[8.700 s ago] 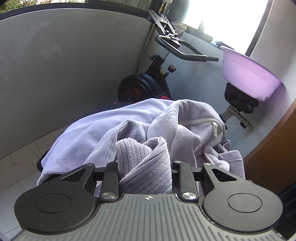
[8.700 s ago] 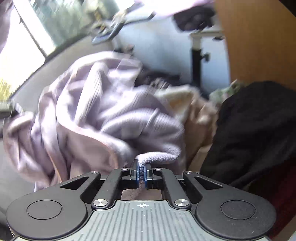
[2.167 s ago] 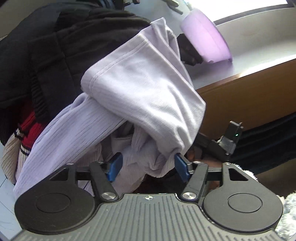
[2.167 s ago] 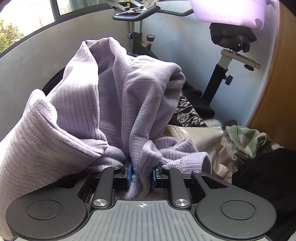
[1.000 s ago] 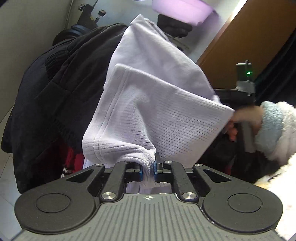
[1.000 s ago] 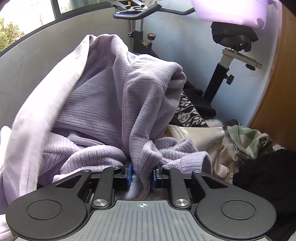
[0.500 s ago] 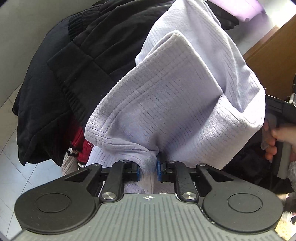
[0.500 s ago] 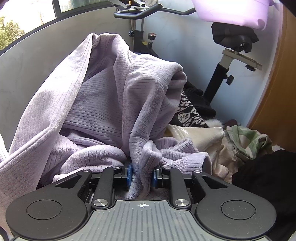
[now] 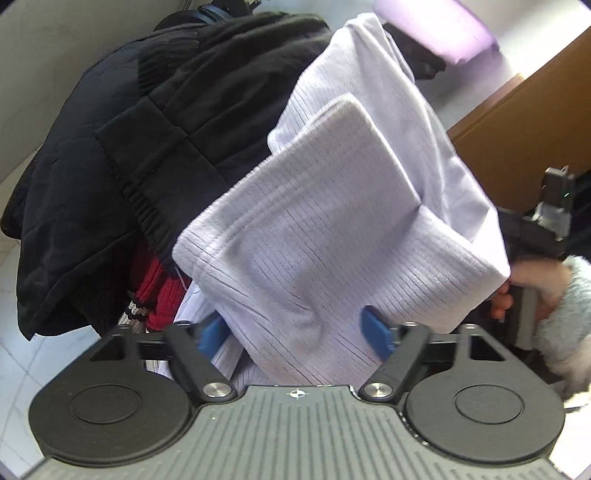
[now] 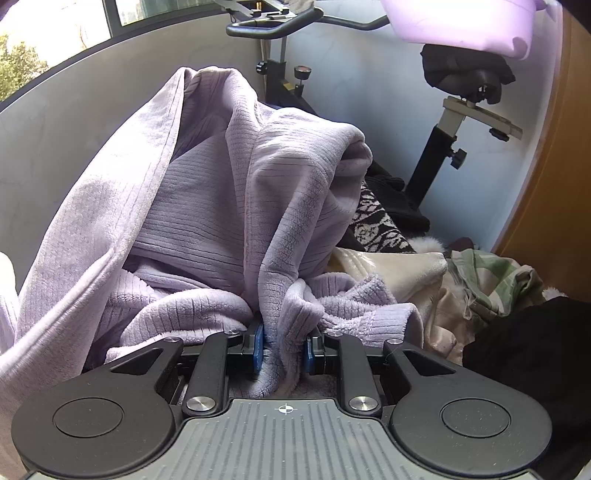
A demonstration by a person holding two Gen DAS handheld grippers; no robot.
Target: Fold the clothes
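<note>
A lilac ribbed fleece garment [image 9: 332, 221] is draped over a heap of clothes, one flap folded across it. In the left wrist view my left gripper [image 9: 293, 332] is opening: its blue pads [image 9: 376, 332] stand wide apart, and a loose fold of the garment lies between them without being pinched. In the right wrist view my right gripper [image 10: 282, 349] is shut on a bunched fold of the same lilac garment [image 10: 221, 203], which rises in front of it. A hand in a fluffy sleeve [image 9: 561, 332] holds the right gripper's handle at the right edge of the left wrist view.
A black padded jacket [image 9: 129, 147] and a red knit [image 9: 155, 291] lie under the lilac garment. A cream garment [image 10: 399, 269], green plaid cloth [image 10: 495, 273] and black cloth [image 10: 528, 350] sit to the right. Behind are an exercise bike [image 10: 280, 85], a purple basin [image 10: 461, 22] and a wooden panel [image 9: 517, 122].
The left jaws, pinched on the lilac fold half a second ago, have swung wide apart and let it go. The right gripper and its hold look unchanged.
</note>
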